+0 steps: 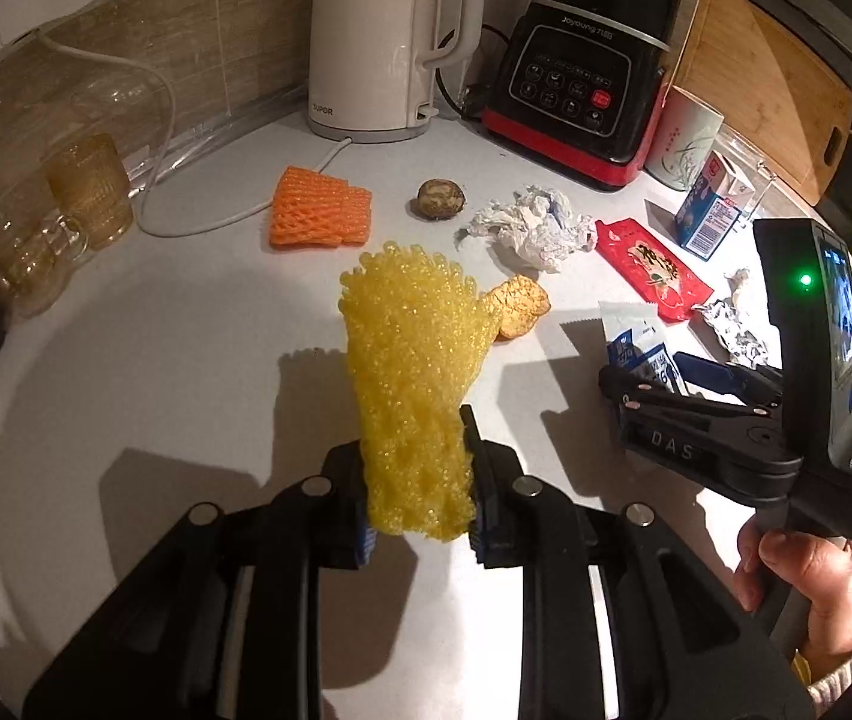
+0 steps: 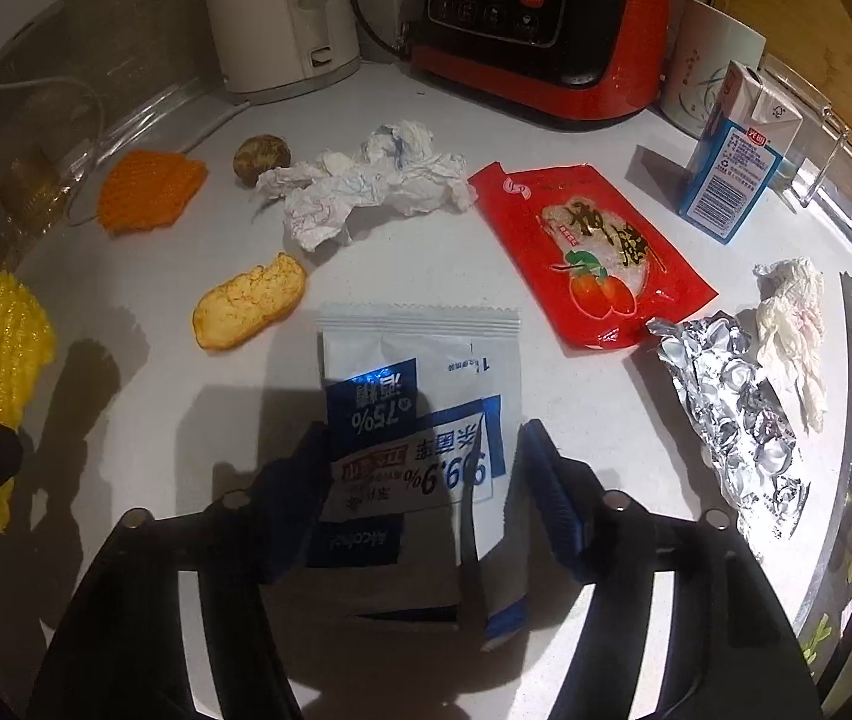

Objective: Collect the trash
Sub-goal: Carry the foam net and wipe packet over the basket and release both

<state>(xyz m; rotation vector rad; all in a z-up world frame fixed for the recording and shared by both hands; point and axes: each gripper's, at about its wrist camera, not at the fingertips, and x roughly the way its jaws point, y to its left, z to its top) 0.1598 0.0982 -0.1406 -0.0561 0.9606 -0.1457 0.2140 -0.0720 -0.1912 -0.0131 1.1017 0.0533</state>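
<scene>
In the left wrist view, the left hand-held gripper (image 1: 417, 489) is clamped on the yellow foam net (image 1: 411, 372), its pads pressing the lower end while the rest of the net stands up above the white bench (image 1: 156, 360). The net is soft and springy and is gripped only near one end, so it could squirm out of the pads if the hand swings fast. Beyond it lie the orange foam net (image 1: 321, 207), a brown nut-like lump (image 1: 440, 198), the crumpled paper (image 1: 537, 228) and an orange peel (image 1: 519, 306). At the right a hand (image 1: 810, 570) holds the right hand-held gripper (image 1: 654, 381), low over a packet.

In the right wrist view, that gripper's fingers stand about half apart, straddling the blue-and-white wipe packet (image 2: 420, 396), which lies flat on the bench. Whether the pads press it yet cannot be told; a gap shows on the right side. No earlier look is at hand to compare. A flat, slick packet may slide or buckle as the jaws come together, leaving nothing gripped. The red pouch (image 2: 591, 252), crumpled foil (image 2: 732, 414) and milk carton (image 2: 738, 162) wait nearby.
</scene>
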